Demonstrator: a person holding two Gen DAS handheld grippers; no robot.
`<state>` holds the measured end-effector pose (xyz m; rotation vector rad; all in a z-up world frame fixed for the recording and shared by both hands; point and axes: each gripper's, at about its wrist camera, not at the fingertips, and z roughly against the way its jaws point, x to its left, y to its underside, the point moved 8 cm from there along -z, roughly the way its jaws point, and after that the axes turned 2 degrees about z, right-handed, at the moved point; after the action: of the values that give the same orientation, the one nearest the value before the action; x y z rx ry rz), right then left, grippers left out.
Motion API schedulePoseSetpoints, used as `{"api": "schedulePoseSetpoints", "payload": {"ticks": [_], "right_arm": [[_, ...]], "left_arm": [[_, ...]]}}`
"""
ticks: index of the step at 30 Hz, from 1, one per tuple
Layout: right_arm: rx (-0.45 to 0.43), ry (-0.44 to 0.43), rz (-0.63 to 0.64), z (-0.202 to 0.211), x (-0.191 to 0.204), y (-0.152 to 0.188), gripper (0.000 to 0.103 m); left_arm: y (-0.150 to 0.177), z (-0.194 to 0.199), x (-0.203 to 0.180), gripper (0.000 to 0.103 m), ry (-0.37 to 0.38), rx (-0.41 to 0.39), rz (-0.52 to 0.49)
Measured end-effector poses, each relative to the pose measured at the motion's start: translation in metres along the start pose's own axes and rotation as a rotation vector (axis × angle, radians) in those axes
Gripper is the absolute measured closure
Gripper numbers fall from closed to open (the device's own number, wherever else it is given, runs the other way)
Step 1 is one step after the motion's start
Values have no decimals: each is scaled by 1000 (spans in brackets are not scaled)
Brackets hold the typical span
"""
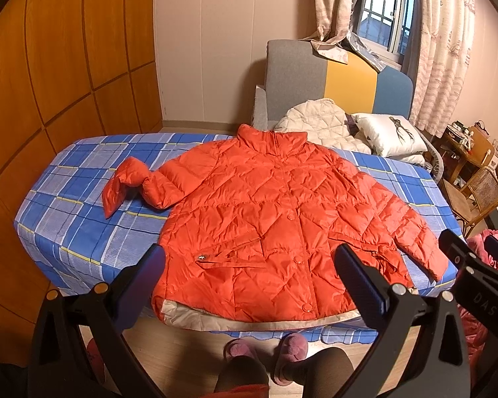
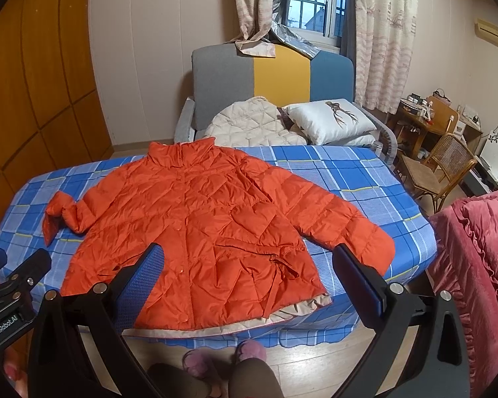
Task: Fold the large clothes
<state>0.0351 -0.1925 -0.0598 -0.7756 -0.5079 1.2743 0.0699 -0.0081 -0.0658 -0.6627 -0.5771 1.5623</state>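
An orange quilted jacket lies front up and buttoned on the bed with the blue checked sheet; collar far, hem at the near edge. Its left sleeve is twisted and bent back; its right sleeve lies straight down the side. The jacket also shows in the right wrist view. My left gripper is open and empty, held above the hem. My right gripper is open and empty, above the jacket's lower right. Each gripper shows at the edge of the other's view.
A cream quilted garment and a white pillow lie at the bed's head by the grey-yellow-blue headboard. A wooden wardrobe stands left. A rattan chair, desk and pink blanket are right. The person's slippered feet stand at the bed's edge.
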Motion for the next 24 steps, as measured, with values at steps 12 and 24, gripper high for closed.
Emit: {"api": "schedulePoseSetpoints", "payload": {"ticks": [12,24], "right_arm": [[8,-4,3,-2,-2,-2,3],[76,-97,-19,-46,-4,5,3]], "left_arm": [[0,-7,-3,2,9,10,-7],[2,-37,3,2,30,55,5]]}}
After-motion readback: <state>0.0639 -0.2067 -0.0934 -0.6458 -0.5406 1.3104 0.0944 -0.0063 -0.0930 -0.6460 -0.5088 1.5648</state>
